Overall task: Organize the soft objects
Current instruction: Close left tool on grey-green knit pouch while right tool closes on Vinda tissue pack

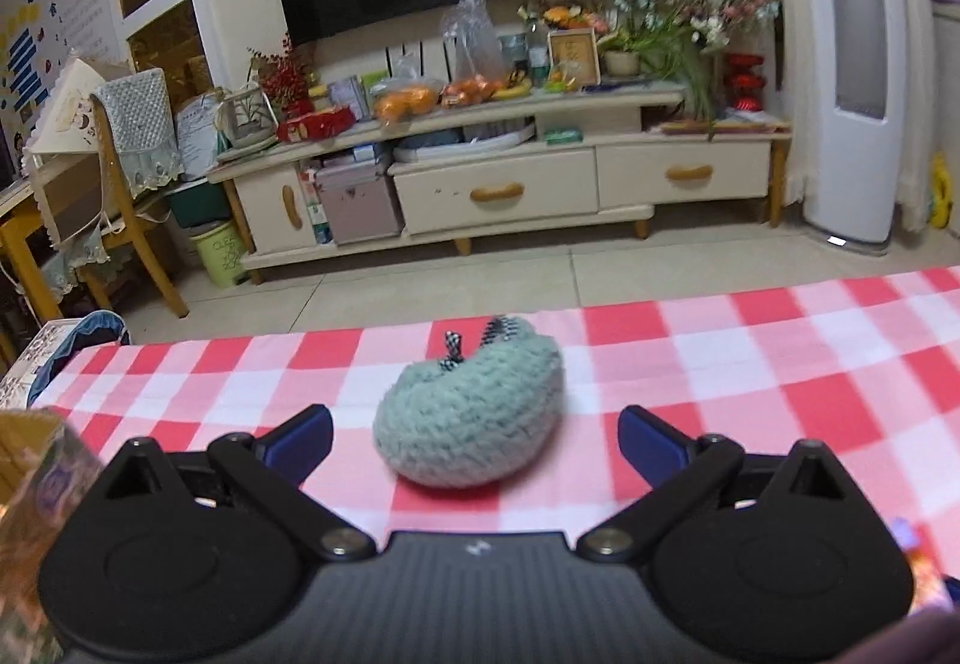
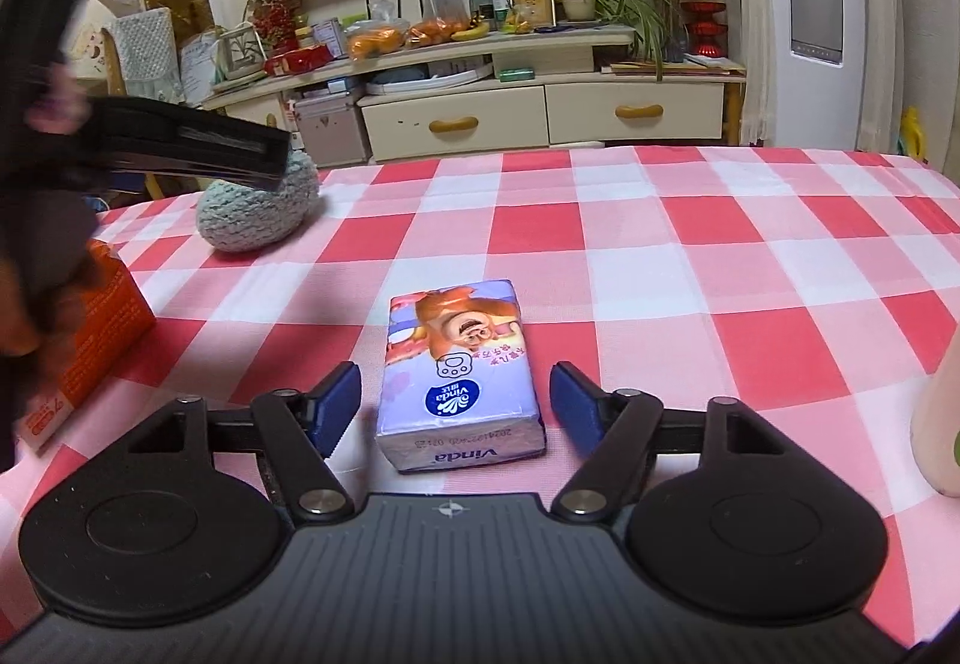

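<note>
Between the open right tool's (image 2: 455, 404) pads, untouched, the tissue pack (image 2: 461, 382).

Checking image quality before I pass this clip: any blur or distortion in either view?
Left wrist: crocheted pouch slightly soft, fisheye bends the checked cloth. Right wrist: tissue pack sharp; left gripper at the left edge smeared by motion.
</note>
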Demonstrator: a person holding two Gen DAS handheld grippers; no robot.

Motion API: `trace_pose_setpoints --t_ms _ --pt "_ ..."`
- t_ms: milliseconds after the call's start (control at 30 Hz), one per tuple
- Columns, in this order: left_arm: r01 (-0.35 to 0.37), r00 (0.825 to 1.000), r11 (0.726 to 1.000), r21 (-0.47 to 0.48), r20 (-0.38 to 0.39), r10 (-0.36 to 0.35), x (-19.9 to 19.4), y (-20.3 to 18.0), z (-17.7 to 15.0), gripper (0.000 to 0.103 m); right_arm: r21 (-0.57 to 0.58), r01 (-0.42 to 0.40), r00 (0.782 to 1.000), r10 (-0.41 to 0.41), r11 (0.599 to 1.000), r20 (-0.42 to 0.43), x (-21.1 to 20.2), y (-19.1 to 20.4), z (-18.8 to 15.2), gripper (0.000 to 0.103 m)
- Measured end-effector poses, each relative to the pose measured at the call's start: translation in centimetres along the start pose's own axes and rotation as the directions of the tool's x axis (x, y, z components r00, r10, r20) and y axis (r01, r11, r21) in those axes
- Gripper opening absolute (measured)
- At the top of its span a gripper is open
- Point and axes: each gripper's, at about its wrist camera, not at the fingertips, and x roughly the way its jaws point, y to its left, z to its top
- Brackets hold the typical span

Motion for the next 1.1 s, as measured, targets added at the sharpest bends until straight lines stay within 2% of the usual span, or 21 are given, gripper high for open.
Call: trace_pose_setpoints --t_ms 300,500,567,667,1100 --pt "-0.025 0.997 0.999 -0.037 -0.08 0.022 4.6 0.1 0.7 0.099 0.004 0.007 1.0 -0.007 1.0 0.002 0.3 -0.1 0.3 0.089" --pt "-0.033 0.993 0.999 -0.038 -0.117 0.028 6.0 -0.1 0.5 0.077 -0.019 0.013 1.0 -0.013 1.0 -0.004 0.6 0.2 0.4 0.08" --pt "-0.031 0.994 0.999 -0.032 -0.106 0.028 5.7 -0.2 0.6 0.072 -0.027 0.016 1.0 -0.016 1.0 -0.005 0.7 0.4 0.5 0.074" --pt "-0.011 0.994 0.999 -0.031 -0.106 0.008 5.0 -0.5 0.5 0.07 -0.033 0.024 1.0 -0.025 0.999 -0.005 0.7 0.4 0.5 0.069" --pt "0.084 0.991 0.995 0.054 -0.105 -0.078 0.1 -3.2 -2.0 0.07 -0.038 0.035 0.999 -0.035 0.999 -0.001 -0.1 0.0 0.1 0.066"
